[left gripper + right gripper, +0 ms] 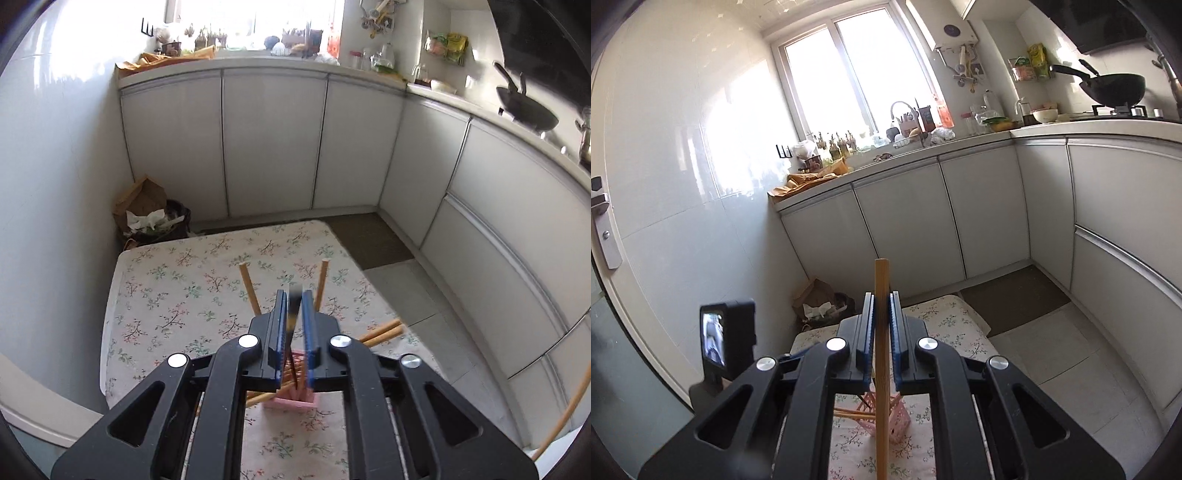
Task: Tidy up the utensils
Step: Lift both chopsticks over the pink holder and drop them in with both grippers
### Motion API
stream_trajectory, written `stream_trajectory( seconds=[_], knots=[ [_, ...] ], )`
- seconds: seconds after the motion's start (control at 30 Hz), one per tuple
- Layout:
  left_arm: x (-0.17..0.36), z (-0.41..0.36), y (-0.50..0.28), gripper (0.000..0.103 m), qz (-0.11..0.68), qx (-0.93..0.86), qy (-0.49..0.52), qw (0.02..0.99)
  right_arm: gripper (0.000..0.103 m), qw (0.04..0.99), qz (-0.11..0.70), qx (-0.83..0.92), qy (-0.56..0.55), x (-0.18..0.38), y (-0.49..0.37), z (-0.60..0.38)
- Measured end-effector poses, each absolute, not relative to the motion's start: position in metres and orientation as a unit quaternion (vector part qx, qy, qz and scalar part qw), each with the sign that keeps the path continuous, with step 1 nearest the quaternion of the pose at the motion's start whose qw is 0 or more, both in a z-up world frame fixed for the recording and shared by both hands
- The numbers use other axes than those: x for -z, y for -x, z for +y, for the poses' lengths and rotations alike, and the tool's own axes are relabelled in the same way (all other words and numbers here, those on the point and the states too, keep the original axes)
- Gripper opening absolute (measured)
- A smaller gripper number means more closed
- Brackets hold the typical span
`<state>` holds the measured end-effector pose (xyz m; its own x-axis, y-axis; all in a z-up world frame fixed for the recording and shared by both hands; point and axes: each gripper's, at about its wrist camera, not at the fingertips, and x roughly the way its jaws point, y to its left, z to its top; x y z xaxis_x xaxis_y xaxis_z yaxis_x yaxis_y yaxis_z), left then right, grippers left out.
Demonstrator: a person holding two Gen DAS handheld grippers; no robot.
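1 chopstick (881,332) stands clamped in right hand-held gripper (881,325)

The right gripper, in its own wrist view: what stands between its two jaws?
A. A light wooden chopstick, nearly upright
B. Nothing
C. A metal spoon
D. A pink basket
A: the right gripper is closed on a pale wooden chopstick, which runs nearly upright through the jaws and rises above their tips, while the pink holder sits lower on the floral cloth.
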<state>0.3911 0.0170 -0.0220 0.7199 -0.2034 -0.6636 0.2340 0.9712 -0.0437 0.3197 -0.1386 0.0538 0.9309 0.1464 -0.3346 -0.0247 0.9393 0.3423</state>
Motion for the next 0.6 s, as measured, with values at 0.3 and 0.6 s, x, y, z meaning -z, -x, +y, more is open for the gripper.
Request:
stream_trajectory(
  seconds=[0.3, 0.6],
  knots=[
    [-0.037, 0.062, -0.329, 0.039, 0.265, 0.124, 0.029, 0.956, 0.008, 0.974, 0.147, -0.035, -0.167, -0.045, -0.35, -0.119],
    [-0.045, 0.113, -0.282, 0.045, 0.212, 0.076, 0.067, 0.972, 0.008, 0.982, 0.088, -0.021, -0.166, -0.023, -0.406, -0.075]
  ],
)
